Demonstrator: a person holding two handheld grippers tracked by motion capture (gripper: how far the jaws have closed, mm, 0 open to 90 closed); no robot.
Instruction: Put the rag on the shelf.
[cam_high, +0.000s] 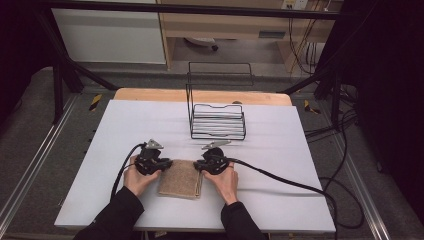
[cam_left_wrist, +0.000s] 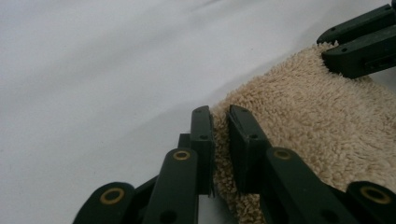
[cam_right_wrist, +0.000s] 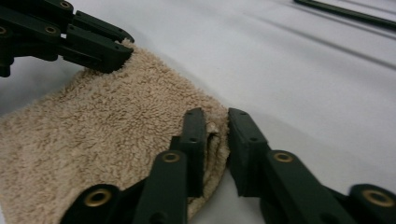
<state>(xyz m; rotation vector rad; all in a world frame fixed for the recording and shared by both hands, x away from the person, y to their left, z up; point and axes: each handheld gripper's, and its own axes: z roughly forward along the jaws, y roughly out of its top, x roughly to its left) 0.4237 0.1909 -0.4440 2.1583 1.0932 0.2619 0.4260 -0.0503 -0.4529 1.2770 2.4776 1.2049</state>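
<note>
Towel, folded and tan, lies flat on the white bench, near the person. The left gripper pinches one far corner, and the right gripper pinches the other. I think both hold corners so the towel lifts evenly. A wire rack waits behind.

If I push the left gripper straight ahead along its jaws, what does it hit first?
Likely the right gripper. The left gripper is clamped on the near corner of the beige towel, with towel pile ahead and the other jaws pinching the far corner. Depth is hard to judge; it might slide just past.
</note>
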